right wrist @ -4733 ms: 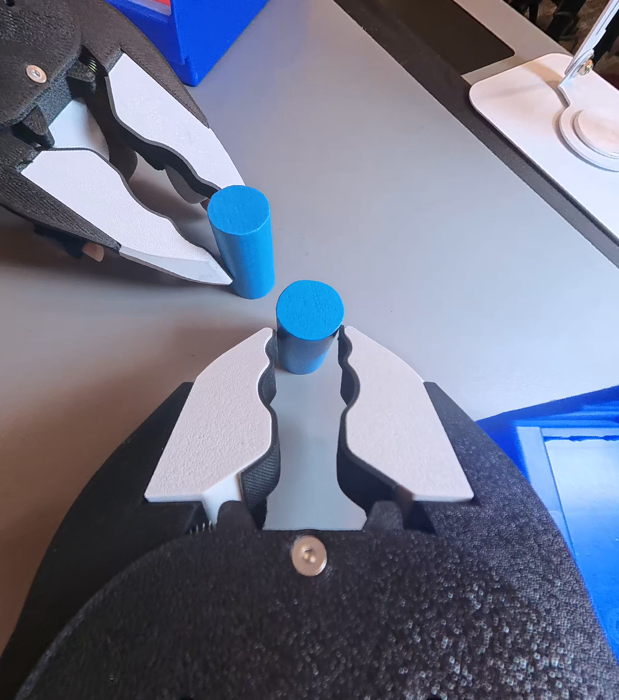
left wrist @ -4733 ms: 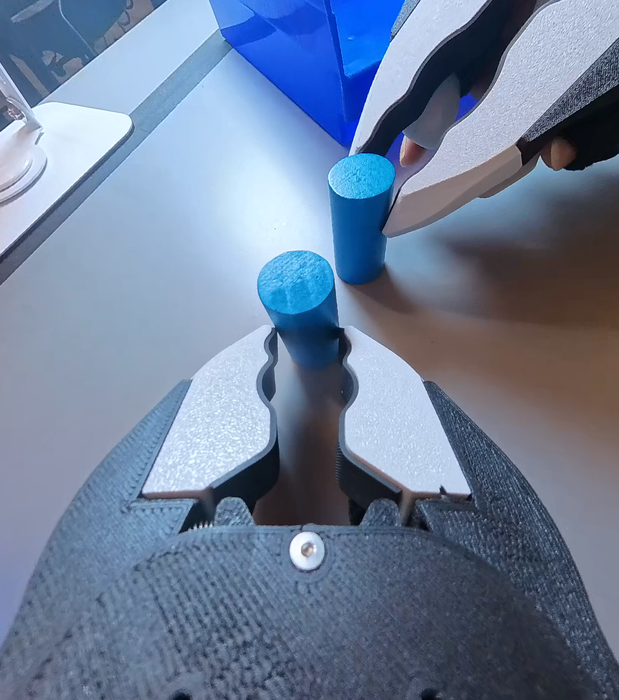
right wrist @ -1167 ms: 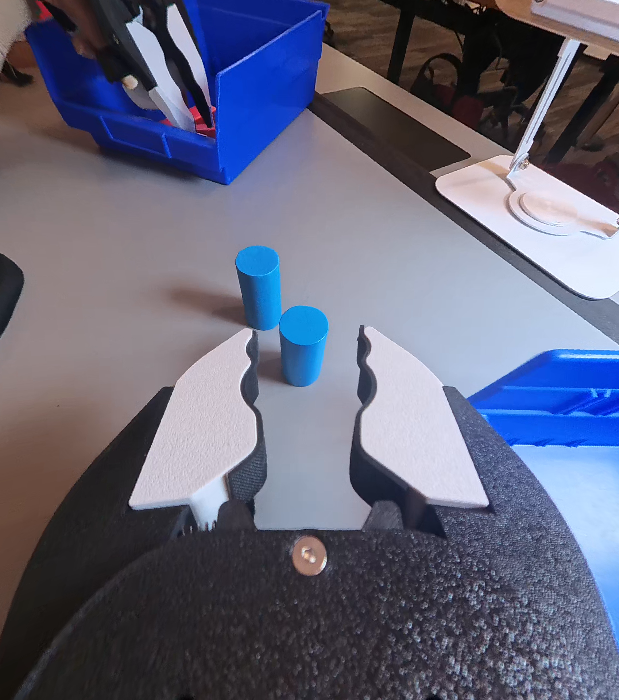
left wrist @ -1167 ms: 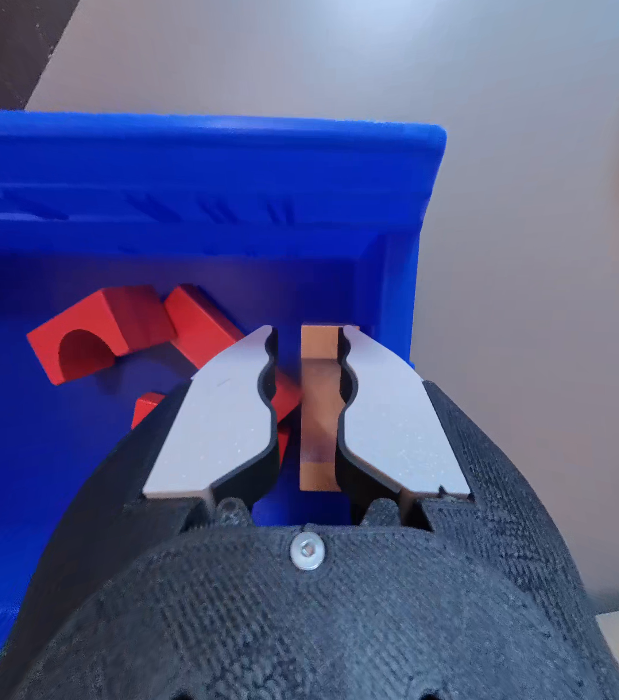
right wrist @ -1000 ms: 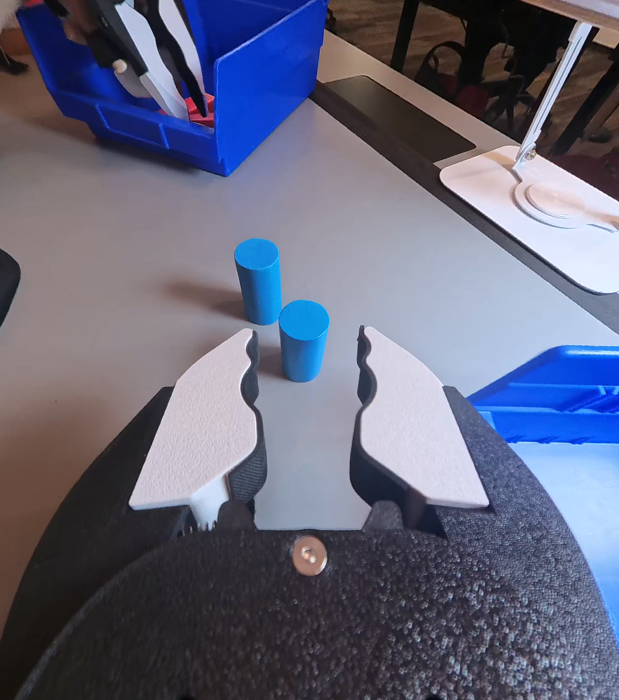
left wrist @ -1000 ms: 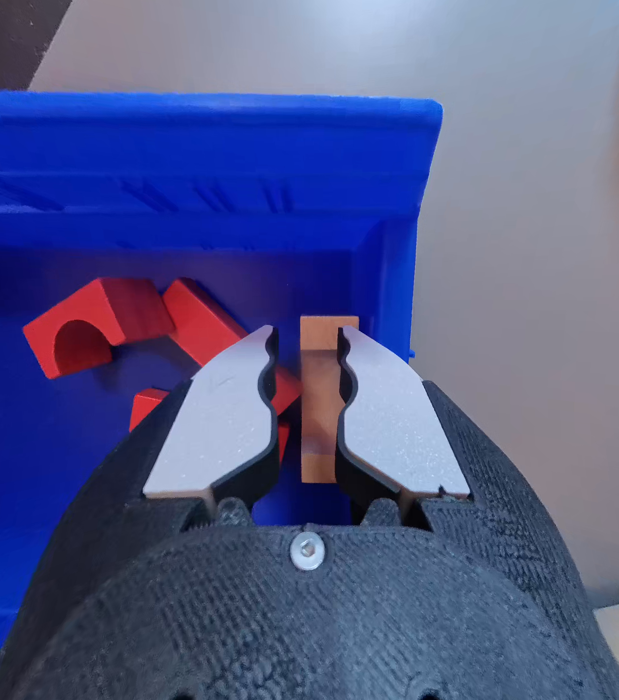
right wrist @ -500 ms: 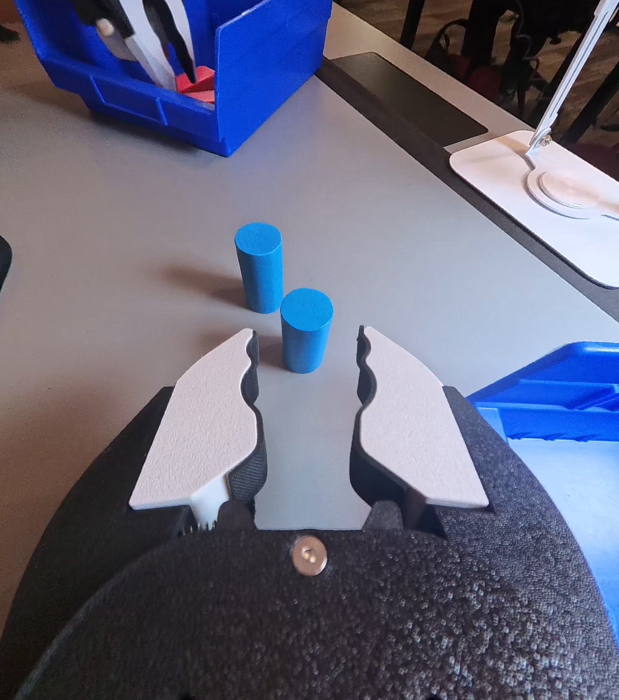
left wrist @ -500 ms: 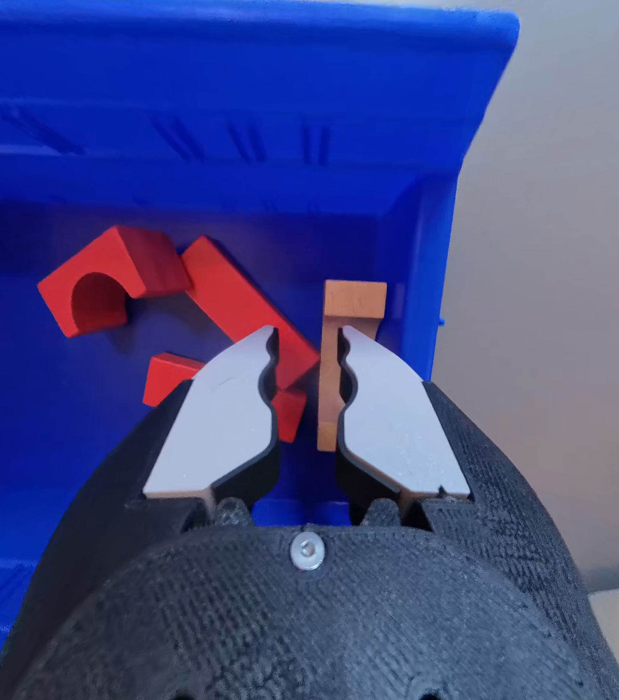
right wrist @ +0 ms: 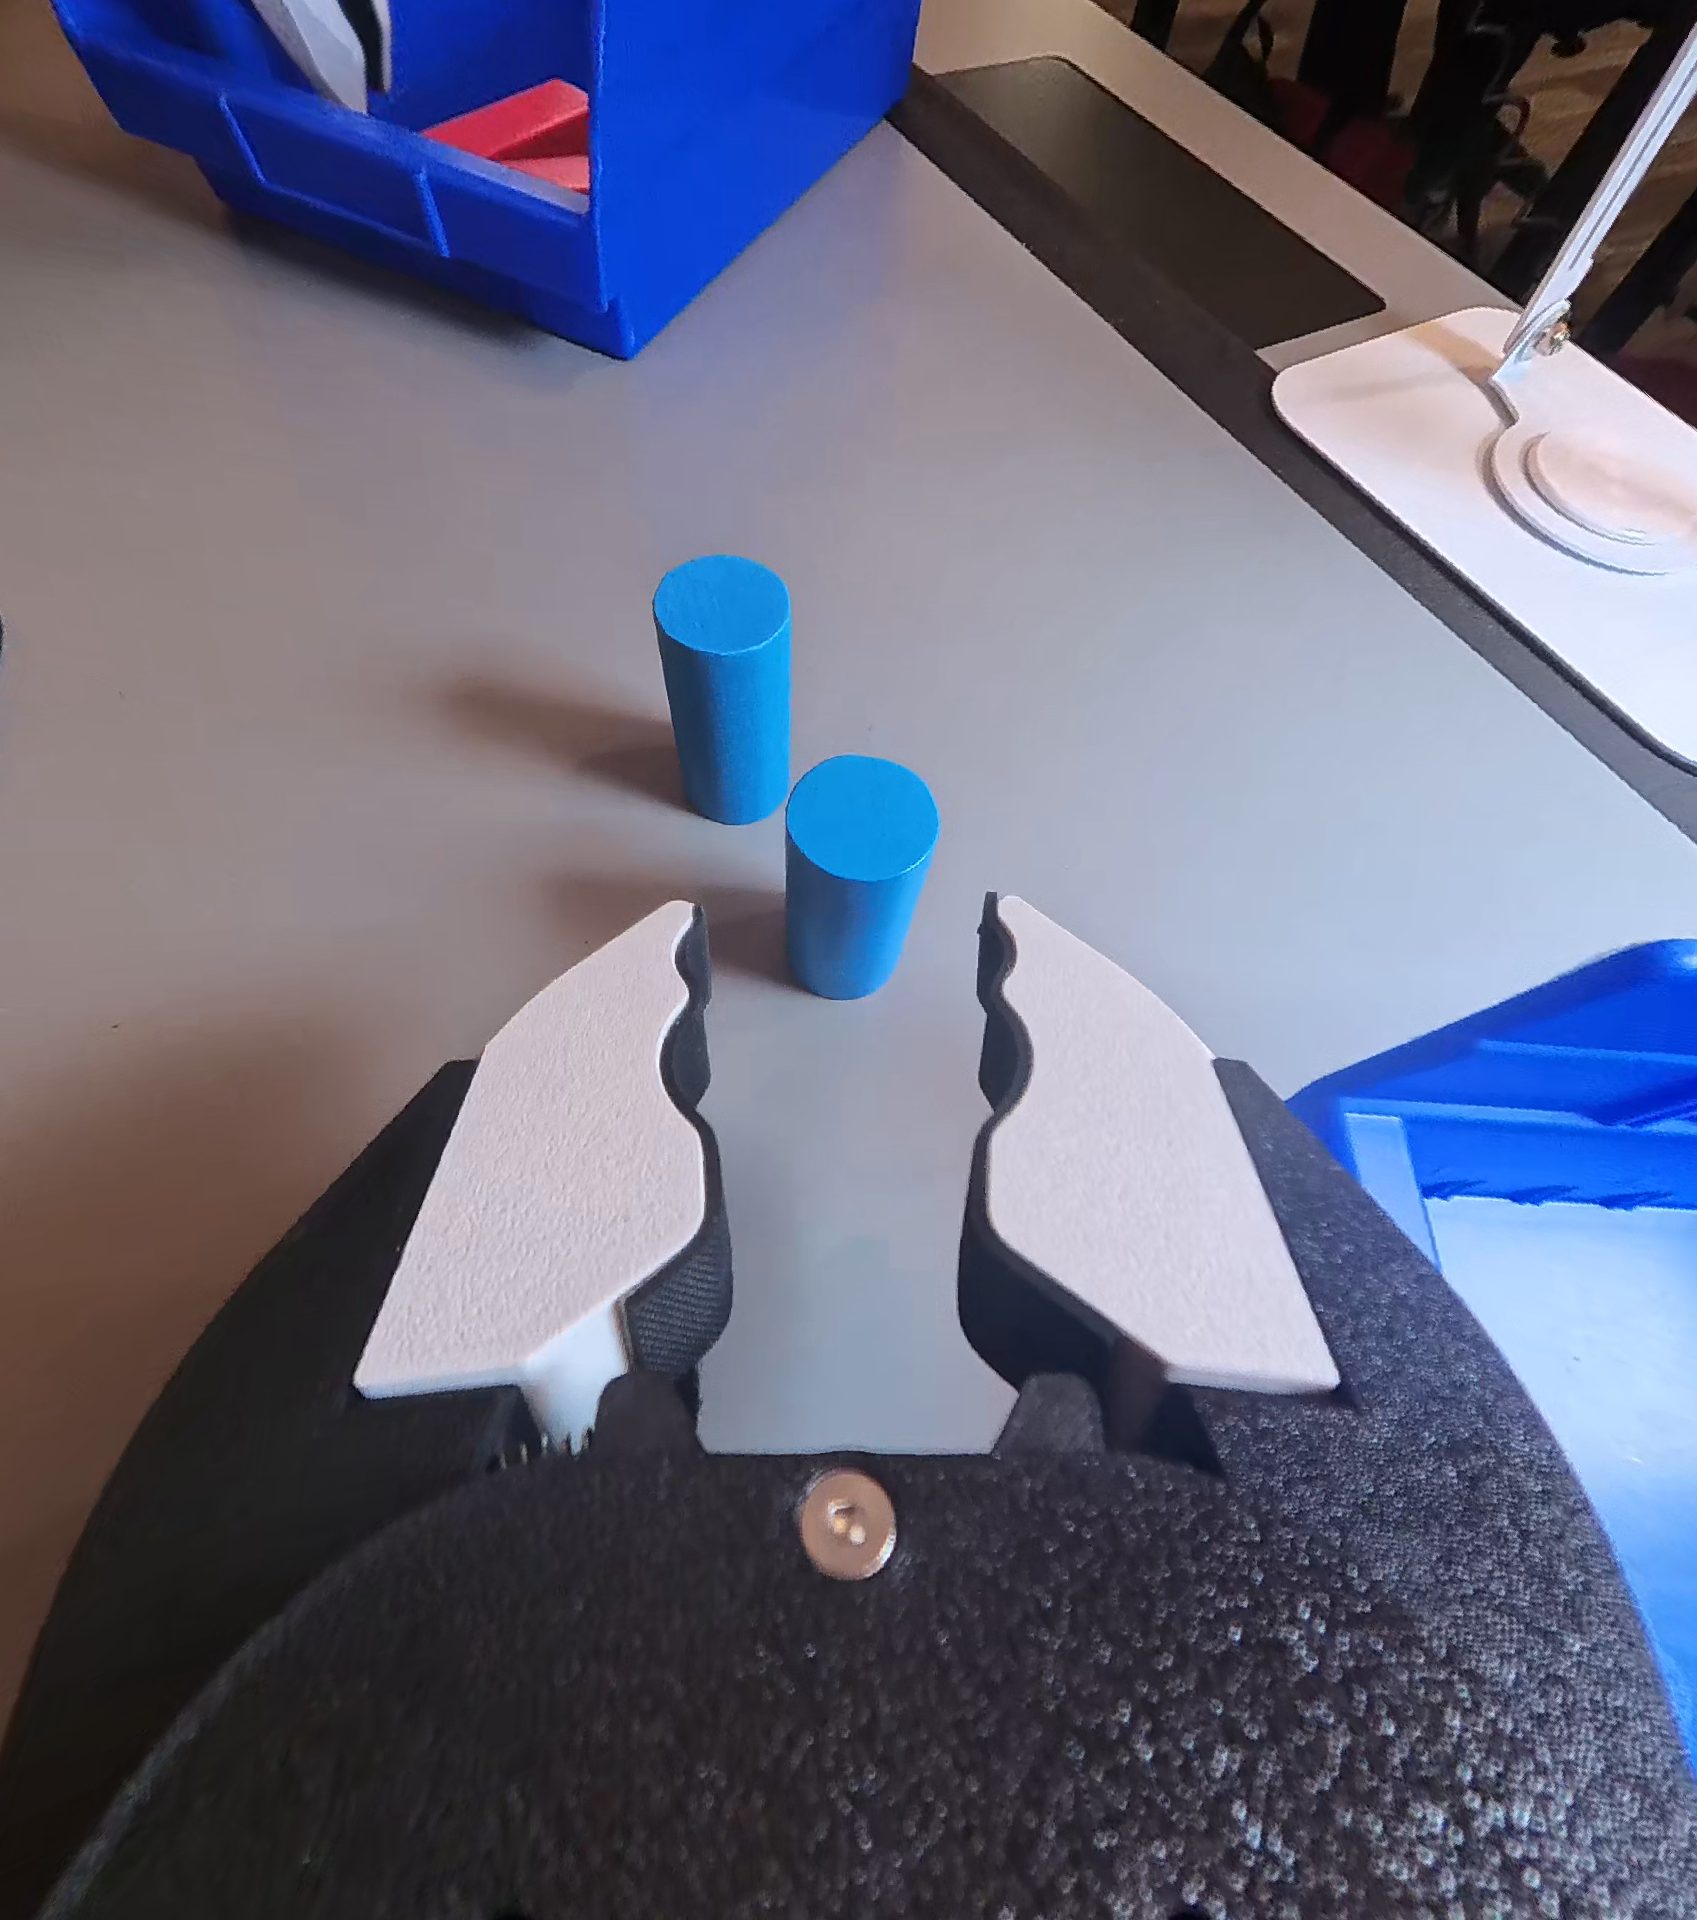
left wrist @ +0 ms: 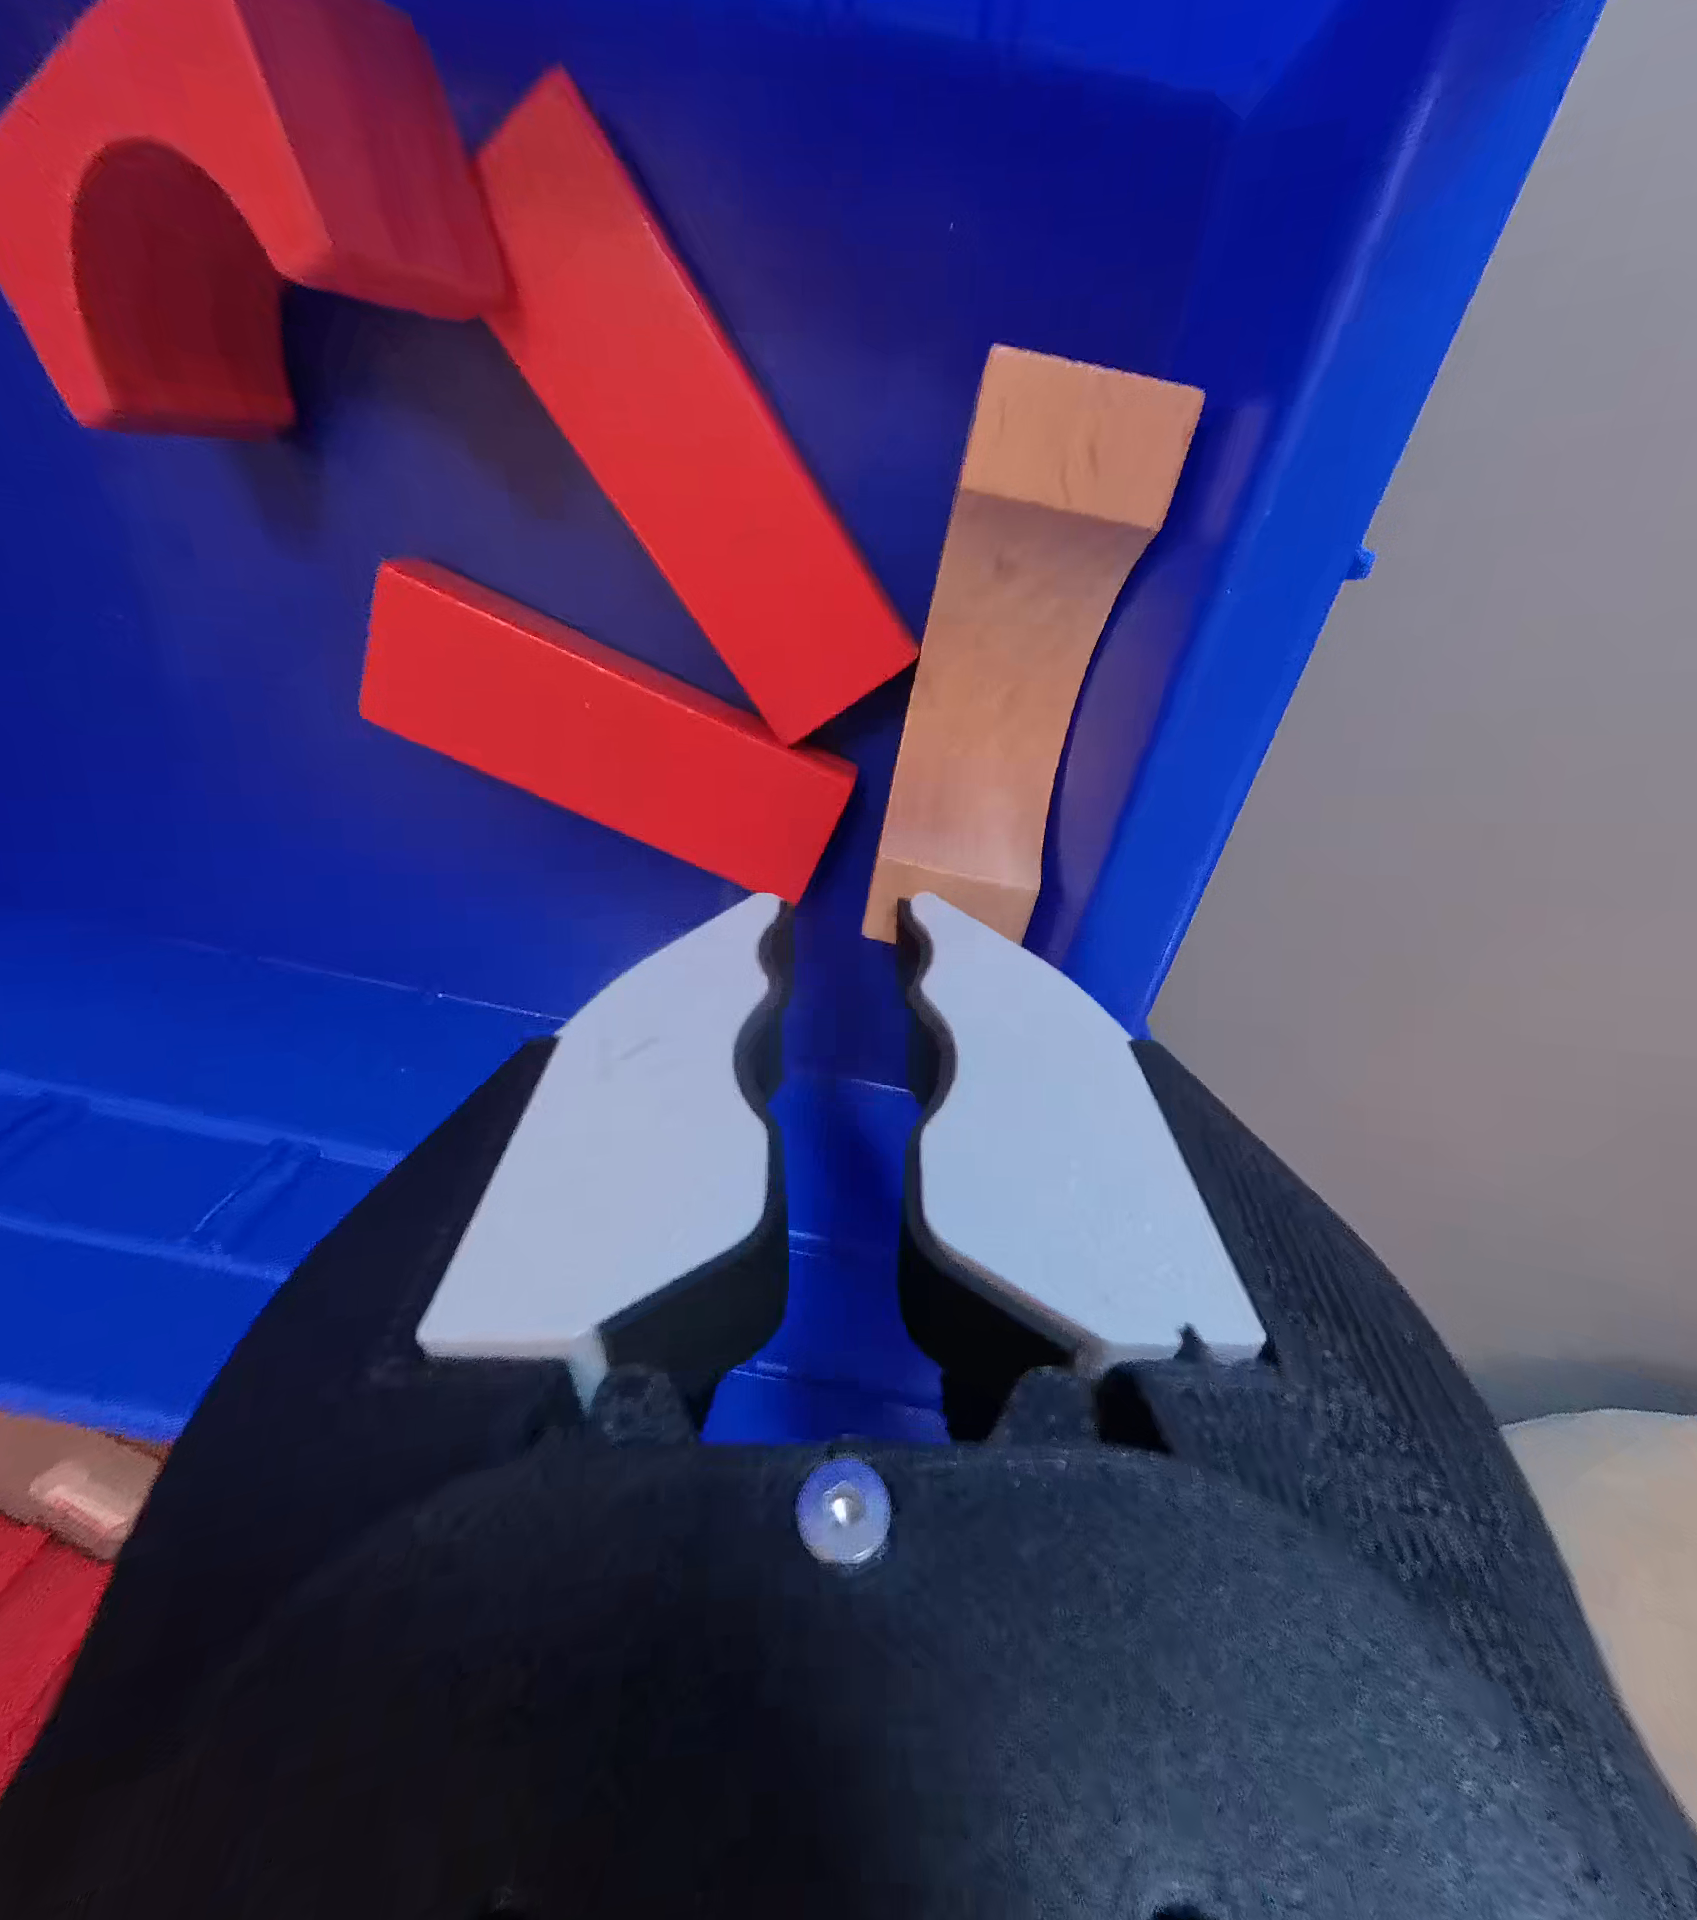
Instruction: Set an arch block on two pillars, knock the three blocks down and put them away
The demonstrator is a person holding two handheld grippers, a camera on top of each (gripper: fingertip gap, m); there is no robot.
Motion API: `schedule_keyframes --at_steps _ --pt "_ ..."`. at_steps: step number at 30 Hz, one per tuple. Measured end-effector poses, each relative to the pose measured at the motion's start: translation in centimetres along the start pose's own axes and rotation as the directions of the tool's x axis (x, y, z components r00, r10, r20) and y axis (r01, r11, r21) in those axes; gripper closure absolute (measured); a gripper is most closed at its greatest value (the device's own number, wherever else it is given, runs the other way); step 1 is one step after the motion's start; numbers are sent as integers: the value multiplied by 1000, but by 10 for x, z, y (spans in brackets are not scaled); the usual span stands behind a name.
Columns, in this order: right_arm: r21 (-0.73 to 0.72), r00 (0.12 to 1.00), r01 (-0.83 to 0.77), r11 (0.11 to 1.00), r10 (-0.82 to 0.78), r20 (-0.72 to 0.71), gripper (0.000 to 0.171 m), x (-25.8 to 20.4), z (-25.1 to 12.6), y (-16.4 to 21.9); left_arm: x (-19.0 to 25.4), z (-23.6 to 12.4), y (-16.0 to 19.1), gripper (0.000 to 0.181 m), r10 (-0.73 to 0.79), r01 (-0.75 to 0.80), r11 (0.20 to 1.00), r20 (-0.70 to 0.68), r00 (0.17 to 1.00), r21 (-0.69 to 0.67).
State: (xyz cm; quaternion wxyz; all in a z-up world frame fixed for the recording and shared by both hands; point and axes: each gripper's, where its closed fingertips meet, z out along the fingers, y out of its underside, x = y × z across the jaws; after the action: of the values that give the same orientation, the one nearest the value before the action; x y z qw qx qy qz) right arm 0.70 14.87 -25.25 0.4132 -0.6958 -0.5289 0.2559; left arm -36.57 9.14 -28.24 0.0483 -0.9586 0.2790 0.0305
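Arch pick-up from bin; two pillars standing ready.

Left gripper (left wrist: 842, 920): fingers a narrow gap apart, nothing between them, tips just short of the near end of the tan arch block (left wrist: 1020, 665). Arch lies in the blue bin (left wrist: 1343, 416), beside its right wall, touching two red bars (left wrist: 605, 717); a red arch (left wrist: 189, 218) lies farther in. Right gripper (right wrist: 842, 914): jaws wide apart, empty, nearer blue pillar (right wrist: 854, 883) just ahead, farther pillar (right wrist: 724, 691) close behind it. Risks, judged: the wall and red bars crowd the arch, so a finger could snag or grip off-centre; the right gripper could topple the nearer pillar if nudged.
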Motion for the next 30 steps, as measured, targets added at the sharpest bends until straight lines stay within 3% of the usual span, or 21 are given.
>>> schedule_keyframes --at_steps 4,9,10,11,16,22,26,30 --pt "-8 1000 15 1000 -15 -7 121 1 -1 1 -10 2 5 168 -1 4 999 72 997 -35" --pt "-21 1000 -5 1000 5 0 121 4 2 6 -5 1 6 172 45 -45 999 55 997 -5" --pt "-26 1000 -12 1000 12 3 121 5 3 8 -4 1 8 170 70 -69 997 55 996 -16" --pt "-30 1000 -19 999 20 7 122 6 5 9 -2 3 13 153 103 -101 994 44 994 -46" --pt "-35 999 -47 998 47 18 121 6 7 10 -14 14 25 142 343 -322 925 78 936 -201" --pt "-26 998 -62 998 62 13 122 9 6 9 -9 20 -3 142 577 -565 817 155 802 -119" --pt "-31 997 -69 997 69 17 122 10 7 11 8 24 -20 144 715 -716 694 199 670 -81" --pt "-42 998 -57 997 58 16 122 9 7 13 16 28 -26 166 829 -826 545 236 507 -142"
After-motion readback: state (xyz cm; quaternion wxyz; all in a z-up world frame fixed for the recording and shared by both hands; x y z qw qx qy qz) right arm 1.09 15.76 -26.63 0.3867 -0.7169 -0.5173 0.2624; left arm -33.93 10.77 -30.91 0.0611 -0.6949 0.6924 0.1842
